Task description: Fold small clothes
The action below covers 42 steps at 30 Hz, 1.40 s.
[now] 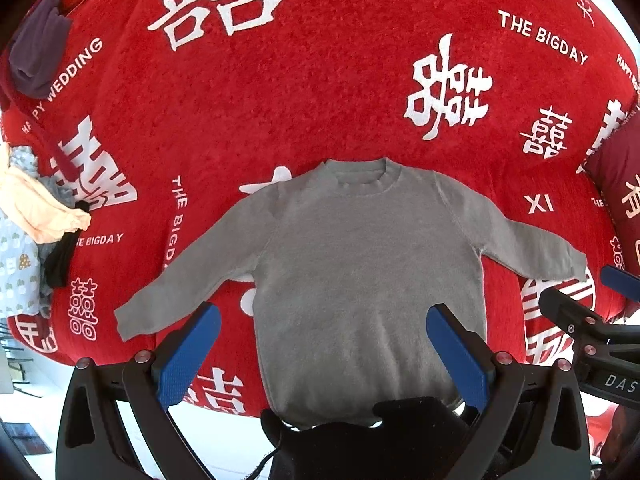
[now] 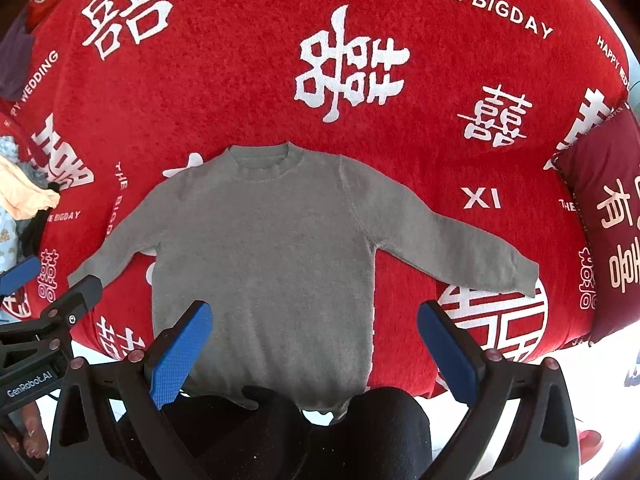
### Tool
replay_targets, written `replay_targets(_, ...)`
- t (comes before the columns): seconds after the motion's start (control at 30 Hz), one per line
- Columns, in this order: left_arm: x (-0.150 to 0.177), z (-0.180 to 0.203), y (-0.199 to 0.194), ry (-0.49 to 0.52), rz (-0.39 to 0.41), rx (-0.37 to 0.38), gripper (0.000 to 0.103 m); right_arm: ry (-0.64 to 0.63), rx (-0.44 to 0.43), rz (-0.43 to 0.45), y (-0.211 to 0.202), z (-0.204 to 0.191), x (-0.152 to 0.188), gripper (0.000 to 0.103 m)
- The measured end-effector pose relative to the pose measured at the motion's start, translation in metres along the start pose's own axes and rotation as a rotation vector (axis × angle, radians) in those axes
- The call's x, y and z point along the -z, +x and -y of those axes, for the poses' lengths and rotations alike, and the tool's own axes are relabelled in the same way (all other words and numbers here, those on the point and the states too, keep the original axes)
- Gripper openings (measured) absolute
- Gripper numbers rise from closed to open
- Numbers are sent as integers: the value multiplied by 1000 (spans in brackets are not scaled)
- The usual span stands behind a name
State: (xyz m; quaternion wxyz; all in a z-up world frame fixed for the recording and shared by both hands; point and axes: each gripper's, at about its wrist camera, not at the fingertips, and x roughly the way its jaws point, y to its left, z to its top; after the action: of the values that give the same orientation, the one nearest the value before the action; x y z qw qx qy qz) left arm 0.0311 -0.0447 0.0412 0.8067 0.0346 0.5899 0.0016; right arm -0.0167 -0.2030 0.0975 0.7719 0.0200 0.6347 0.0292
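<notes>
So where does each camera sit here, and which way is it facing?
Left wrist: on the left claw, looking forward over the grey sweater on the red blanket; its blue fingers show, open.
Right wrist: on the right claw, same direction; open blue fingers, dark-clothed knees.
Shared: sweater, blanket, clothes pile, and each other's claw at the edge.

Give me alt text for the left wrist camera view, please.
A small grey sweater lies flat, sleeves spread, on a red blanket printed with white characters. The open left gripper hovers over its hem; a pile of clothes sits at the left edge.
</notes>
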Motion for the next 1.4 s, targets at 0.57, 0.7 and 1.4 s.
replay_targets(0.57,-3,-11,-1,-29,43,-6,103,65,13,15,-4,17,3,102)
replay_targets(0.7,-1,-15,1,-47,36,4,103,47,22,6,-3,13,2,102)
replay_targets(1.4,7,-31,3,-105,50,12,103,27,62,-9,-2,4,2,102)
